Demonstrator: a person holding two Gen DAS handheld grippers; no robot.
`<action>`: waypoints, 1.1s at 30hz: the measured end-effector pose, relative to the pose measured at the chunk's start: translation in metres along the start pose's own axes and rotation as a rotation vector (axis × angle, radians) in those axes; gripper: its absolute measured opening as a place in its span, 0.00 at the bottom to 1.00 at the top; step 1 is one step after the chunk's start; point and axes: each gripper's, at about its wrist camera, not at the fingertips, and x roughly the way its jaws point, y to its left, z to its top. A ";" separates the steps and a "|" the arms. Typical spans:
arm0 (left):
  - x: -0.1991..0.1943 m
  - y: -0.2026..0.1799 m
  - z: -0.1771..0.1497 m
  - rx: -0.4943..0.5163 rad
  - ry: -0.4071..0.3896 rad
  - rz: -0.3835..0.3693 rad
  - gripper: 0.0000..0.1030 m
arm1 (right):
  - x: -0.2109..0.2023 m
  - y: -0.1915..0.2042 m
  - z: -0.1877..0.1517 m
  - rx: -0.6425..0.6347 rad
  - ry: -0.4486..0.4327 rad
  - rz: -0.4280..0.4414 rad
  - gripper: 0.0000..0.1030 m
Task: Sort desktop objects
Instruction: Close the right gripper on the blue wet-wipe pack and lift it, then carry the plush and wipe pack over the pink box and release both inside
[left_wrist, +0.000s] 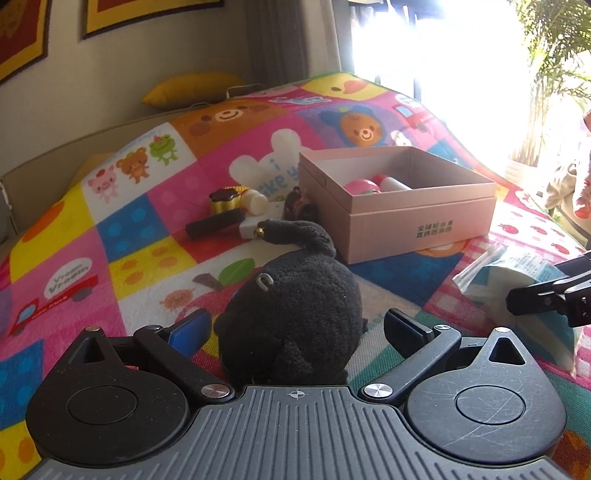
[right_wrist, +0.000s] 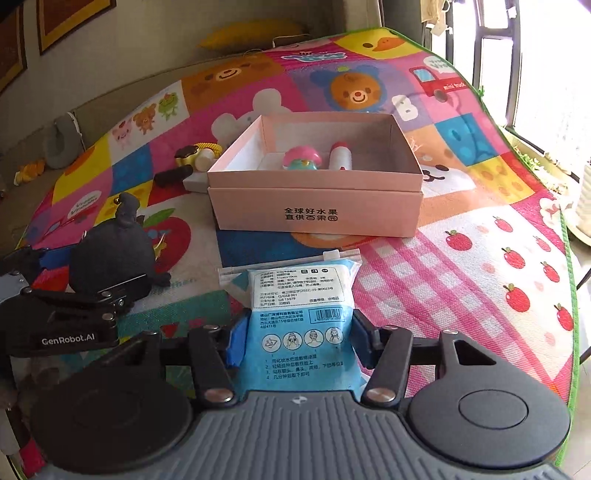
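Two grips: right gripper (right_wrist: 295, 341) clenched on blue packet (right_wrist: 299, 306); left gripper (left_wrist: 295, 332) released around black plush (left_wrist: 291, 306). Lift pkt level, drop into pink box (right_wrist: 314, 214).

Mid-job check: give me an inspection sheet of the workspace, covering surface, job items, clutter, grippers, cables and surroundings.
Surface: colourful cartoon play mat, flat.
Job's things: open pink box holding a pink-and-teal toy and a white bottle; black plush toy; blue packet.
Clutter: left of the box, a black roller, a small white bottle and a yellow-and-brown toy.
Grippers: left gripper open around the plush; right gripper pressing the packet's sides.
Cables: nothing seen.
Surroundings: yellow cushion, framed pictures, bright window, potted plant.
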 end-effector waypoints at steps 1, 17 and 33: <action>0.001 -0.002 0.001 -0.001 0.010 -0.005 0.99 | -0.004 -0.005 -0.002 0.003 0.005 -0.002 0.54; -0.040 -0.029 -0.003 0.098 0.079 -0.013 0.77 | -0.051 -0.027 -0.029 0.019 -0.012 0.004 0.54; -0.039 -0.042 0.162 0.109 -0.231 -0.156 0.77 | -0.122 -0.072 0.067 0.071 -0.358 -0.003 0.53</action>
